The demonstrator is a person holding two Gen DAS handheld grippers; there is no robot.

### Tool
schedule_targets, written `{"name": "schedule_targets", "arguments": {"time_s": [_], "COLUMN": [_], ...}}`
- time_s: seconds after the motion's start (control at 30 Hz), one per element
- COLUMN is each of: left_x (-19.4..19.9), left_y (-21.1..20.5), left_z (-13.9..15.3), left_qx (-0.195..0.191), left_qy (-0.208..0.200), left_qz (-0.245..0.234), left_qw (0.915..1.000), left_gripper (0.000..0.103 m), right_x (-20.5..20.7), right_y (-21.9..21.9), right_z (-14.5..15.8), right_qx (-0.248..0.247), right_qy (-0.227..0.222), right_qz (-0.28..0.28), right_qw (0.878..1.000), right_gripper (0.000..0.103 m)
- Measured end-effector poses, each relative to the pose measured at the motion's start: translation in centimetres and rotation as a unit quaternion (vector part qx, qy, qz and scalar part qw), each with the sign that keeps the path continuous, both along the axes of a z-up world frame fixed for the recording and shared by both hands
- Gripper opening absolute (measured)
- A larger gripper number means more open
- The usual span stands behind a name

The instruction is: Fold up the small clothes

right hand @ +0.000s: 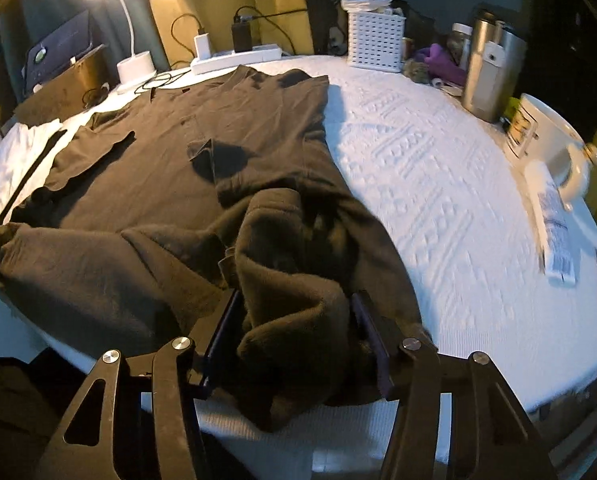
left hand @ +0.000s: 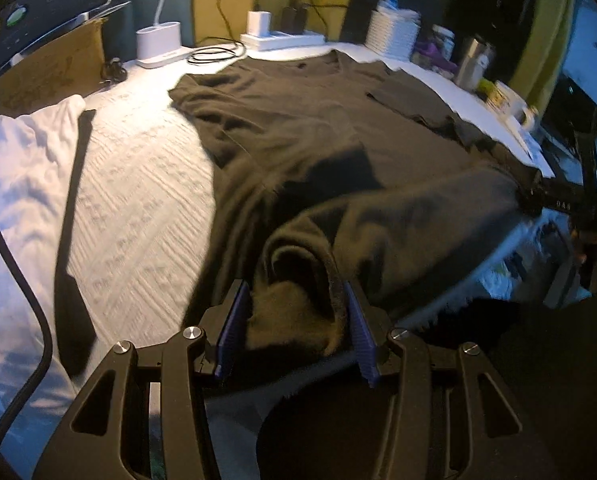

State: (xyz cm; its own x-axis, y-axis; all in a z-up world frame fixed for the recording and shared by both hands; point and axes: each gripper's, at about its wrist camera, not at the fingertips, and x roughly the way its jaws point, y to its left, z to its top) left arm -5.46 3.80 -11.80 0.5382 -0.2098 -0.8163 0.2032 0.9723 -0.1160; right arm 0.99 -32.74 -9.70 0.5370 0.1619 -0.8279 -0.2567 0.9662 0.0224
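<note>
Holding the near hem of the dark shirt, one corner per claw: left gripper half-closed on a bunched fold, right gripper likewise pinching a wad of cloth. The shirt lies flat on the white bedspread, straight ahead of both claws; its long axis runs away from them, collar pointing to the far power strip. Judged next: carry hem toward collar, both hands equally placed.

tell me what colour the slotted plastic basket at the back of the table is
White. The slotted plastic basket shows best in the right wrist view, beside the tall steel flask.
</note>
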Motion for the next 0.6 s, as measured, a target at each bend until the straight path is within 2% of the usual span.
{"name": "schedule_targets", "arguments": {"time_s": [0.13, 0.23, 0.4, 0.47, 0.6], "left_x": [-1.2, -1.7, -2.0, -1.4, 1.1], "left_y": [-0.5, 0.1, 1.6, 1.9, 1.8], "left_z": [-0.1, 0.9, 4.0, 4.7, 4.6], "left_qx": [0.005, -0.009, -0.044, -0.044, -0.035], "left_qy": [0.010, 0.008, -0.032, -0.045, -0.059], "left_qz": [-0.016, -0.012, 0.003, 0.009, 0.041], "left_qw": [0.9998, 0.9998, 0.9985, 0.9979, 0.9968], "left_gripper": [0.048, 0.048, 0.048, 0.048, 0.048], "right_x": [-1.9, -2.8, -3.2, -3.1, -1.7], "right_y": [-0.6, -1.1, -1.3, -1.5, -1.5], "right_z": [0.1, 0.4, 2.0, 2.8, 4.2], "right_qx": [0.008, 0.014, 0.002, 0.003, 0.010], "right_qy": [-0.005, -0.004, -0.016, -0.028, -0.059], "right_qz": [-0.006, -0.009, -0.016, -0.018, -0.025], "right_qw": [1.000, 1.000, 1.000, 0.999, 0.998], "right_gripper": [0.058, 0.058, 0.062, 0.066, 0.067]}}
